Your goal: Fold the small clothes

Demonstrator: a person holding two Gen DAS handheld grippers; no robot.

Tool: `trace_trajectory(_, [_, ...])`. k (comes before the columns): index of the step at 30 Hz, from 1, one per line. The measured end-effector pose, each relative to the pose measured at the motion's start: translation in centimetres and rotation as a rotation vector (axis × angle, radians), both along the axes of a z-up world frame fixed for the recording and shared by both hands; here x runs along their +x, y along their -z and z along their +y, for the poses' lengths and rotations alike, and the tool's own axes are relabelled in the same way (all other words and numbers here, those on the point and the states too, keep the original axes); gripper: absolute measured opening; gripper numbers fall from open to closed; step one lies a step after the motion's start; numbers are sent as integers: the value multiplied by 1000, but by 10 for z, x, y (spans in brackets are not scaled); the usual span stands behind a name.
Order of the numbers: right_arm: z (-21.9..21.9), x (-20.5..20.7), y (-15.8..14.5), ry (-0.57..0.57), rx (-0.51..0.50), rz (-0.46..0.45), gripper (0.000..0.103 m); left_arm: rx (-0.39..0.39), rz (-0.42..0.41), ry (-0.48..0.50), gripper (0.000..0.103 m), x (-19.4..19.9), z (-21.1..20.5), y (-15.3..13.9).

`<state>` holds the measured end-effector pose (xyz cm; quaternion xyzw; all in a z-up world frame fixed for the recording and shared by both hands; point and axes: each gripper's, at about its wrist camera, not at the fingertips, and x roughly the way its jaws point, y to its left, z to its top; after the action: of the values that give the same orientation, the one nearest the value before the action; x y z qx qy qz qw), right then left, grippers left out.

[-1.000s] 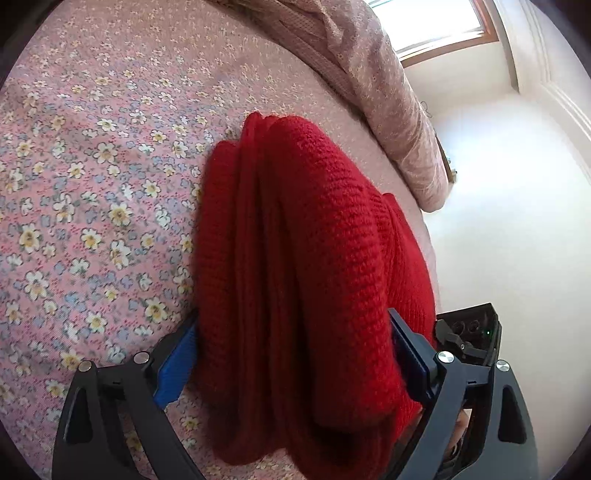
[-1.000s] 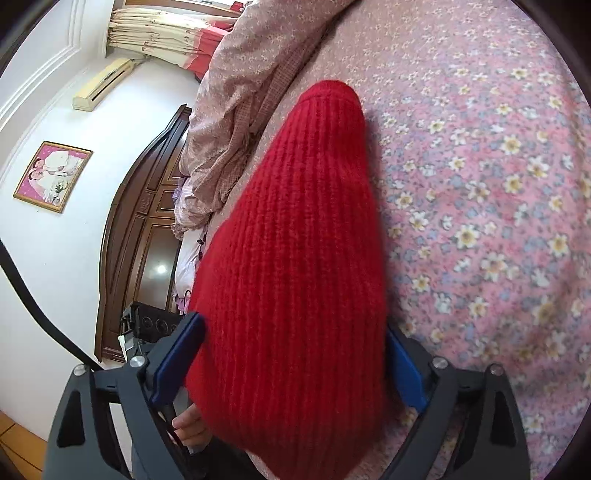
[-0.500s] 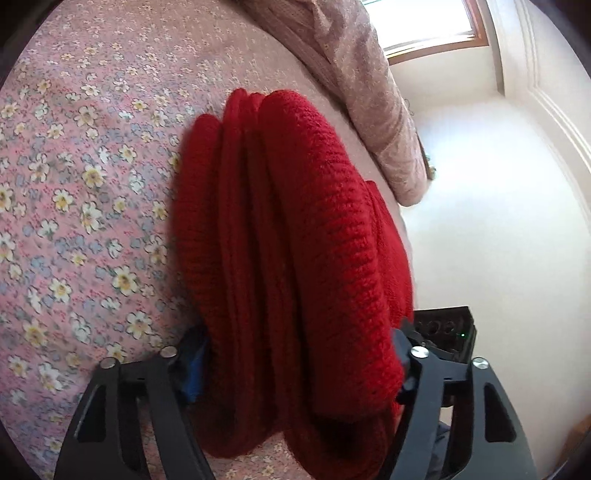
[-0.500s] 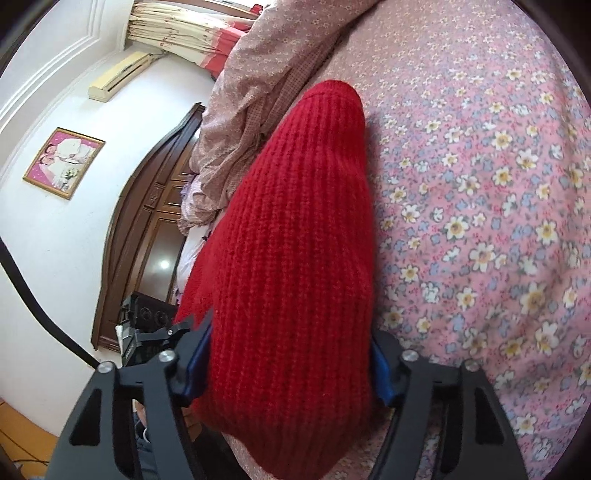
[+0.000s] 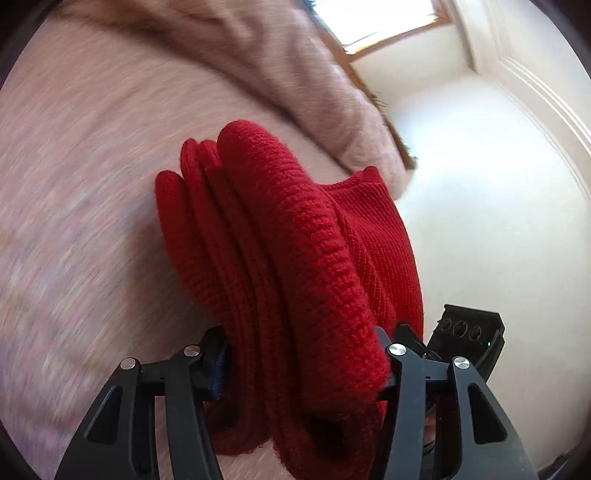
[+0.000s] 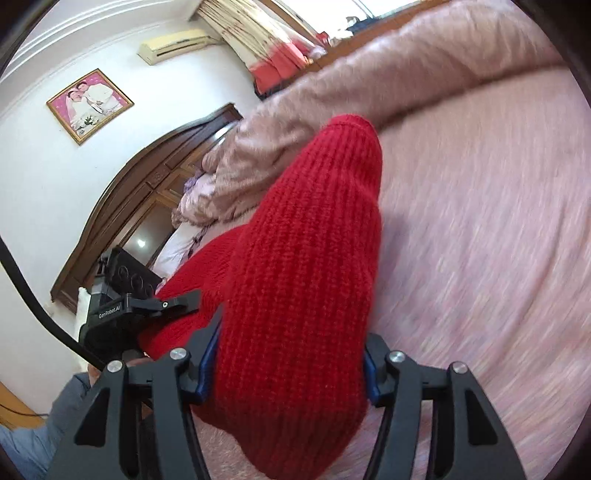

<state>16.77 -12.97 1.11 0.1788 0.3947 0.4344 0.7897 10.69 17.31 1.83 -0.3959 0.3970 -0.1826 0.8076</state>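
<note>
A folded red knit sweater (image 5: 291,266) is held in a thick bundle above the pink floral bedsheet (image 5: 81,221). My left gripper (image 5: 303,369) is shut on one end of the bundle, its blue pads pressed into the layers. My right gripper (image 6: 288,362) is shut on the other end of the sweater (image 6: 306,258). The left gripper's body shows in the right wrist view (image 6: 122,306), close beside the sweater. The bundle's underside is hidden.
A rumpled pink floral quilt (image 6: 332,99) lies along the far side of the bed. A dark wooden headboard (image 6: 122,206) and pillows are at the left in the right wrist view. A white wall and a window (image 5: 388,18) are beyond the bed's edge.
Both grippers have closed tighter on the sweater and lifted and swung it; the bedsheet is now motion-blurred and more of the room shows.
</note>
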Motion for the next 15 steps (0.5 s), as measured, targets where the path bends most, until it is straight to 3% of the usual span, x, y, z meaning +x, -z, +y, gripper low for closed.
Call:
trace_trajectory(4, [-38, 46, -19, 33, 51, -66, 62, 82, -122, 33, 47, 46, -29, -27])
trace_trajectory(6, [-54, 72, -18, 55, 88, -68, 62, 118, -165, 41, 47, 67, -41, -25])
trace_trajectory(8, [-64, 93, -9, 78, 96, -63, 63, 144, -154, 46, 47, 89, -48, -8])
trace_trajectory(10, [-71, 114, 12, 115, 97, 22, 63, 159, -112, 41, 47, 100, -50, 16])
trace_trajectory(12, [-69, 122, 32, 120, 23, 73, 63, 198, -41, 43, 48, 102, -52, 43])
trace_trajectory(15, [-68, 125, 47, 137, -27, 125, 66, 184, -61, 44, 50, 96, -47, 53])
